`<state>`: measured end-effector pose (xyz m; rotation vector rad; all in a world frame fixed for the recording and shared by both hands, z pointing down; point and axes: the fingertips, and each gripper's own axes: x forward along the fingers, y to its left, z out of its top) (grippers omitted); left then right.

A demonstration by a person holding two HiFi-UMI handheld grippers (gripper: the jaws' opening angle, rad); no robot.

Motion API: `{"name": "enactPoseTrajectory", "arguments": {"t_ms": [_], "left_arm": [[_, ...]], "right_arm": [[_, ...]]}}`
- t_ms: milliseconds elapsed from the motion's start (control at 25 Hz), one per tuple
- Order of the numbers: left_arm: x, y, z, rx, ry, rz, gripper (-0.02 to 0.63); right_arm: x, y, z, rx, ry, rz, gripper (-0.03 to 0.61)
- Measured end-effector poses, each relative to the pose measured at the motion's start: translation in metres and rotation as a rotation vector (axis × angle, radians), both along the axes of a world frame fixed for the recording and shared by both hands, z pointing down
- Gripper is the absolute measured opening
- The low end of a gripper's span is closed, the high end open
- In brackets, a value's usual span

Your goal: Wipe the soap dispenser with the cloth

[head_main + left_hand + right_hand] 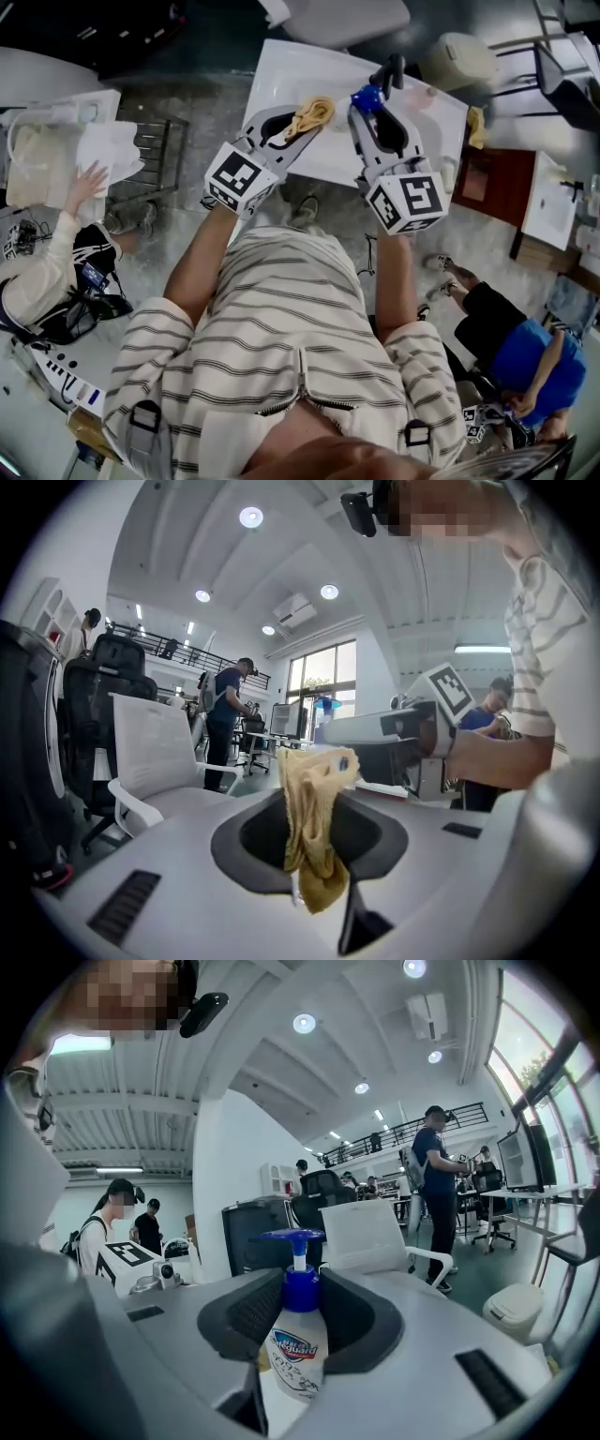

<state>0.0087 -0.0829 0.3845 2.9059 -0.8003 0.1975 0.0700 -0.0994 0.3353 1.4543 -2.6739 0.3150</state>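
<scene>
A crumpled yellow cloth (312, 113) is pinched in my left gripper (302, 124), held up over the near edge of the white table (281, 70). In the left gripper view the cloth (314, 827) hangs down between the jaws of this gripper (315, 794). My right gripper (379, 92) is shut on a white soap dispenser with a blue pump (367, 97). In the right gripper view the dispenser (294, 1358) stands upright between the jaws of that gripper (298, 1302), label facing the camera. The two grippers are side by side, a short gap apart.
A white lidded bin (459, 59) stands beyond the table's right end, with a brown wooden table (492, 183) to the right. A metal rack (159, 150) is at the left. People sit at the left (56, 253) and right (520, 352). A white chair (155, 752) shows in the left gripper view.
</scene>
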Motion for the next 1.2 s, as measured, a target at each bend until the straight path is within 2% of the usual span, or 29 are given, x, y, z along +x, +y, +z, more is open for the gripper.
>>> {"name": "enactPoseTrajectory", "arguments": {"t_ms": [200, 360, 560, 840, 1200], "left_arm": [[0.003, 0.004, 0.001, 0.013, 0.002, 0.028, 0.094], [0.0, 0.004, 0.004, 0.011, 0.0, 0.007, 0.094], [-0.006, -0.002, 0.015, 0.007, -0.019, -0.046, 0.094], [-0.026, -0.023, 0.022, 0.007, -0.006, -0.176, 0.092], [-0.042, -0.042, 0.037, -0.031, -0.006, -0.243, 0.092]], "right_arm": [[0.003, -0.01, 0.007, -0.004, 0.001, 0.039, 0.124], [0.001, -0.019, 0.014, -0.006, 0.005, 0.058, 0.124], [0.002, -0.036, 0.034, -0.021, 0.017, 0.076, 0.124], [0.001, -0.061, 0.063, -0.036, 0.023, 0.117, 0.124], [-0.001, -0.101, 0.114, -0.042, 0.06, 0.166, 0.124]]}}
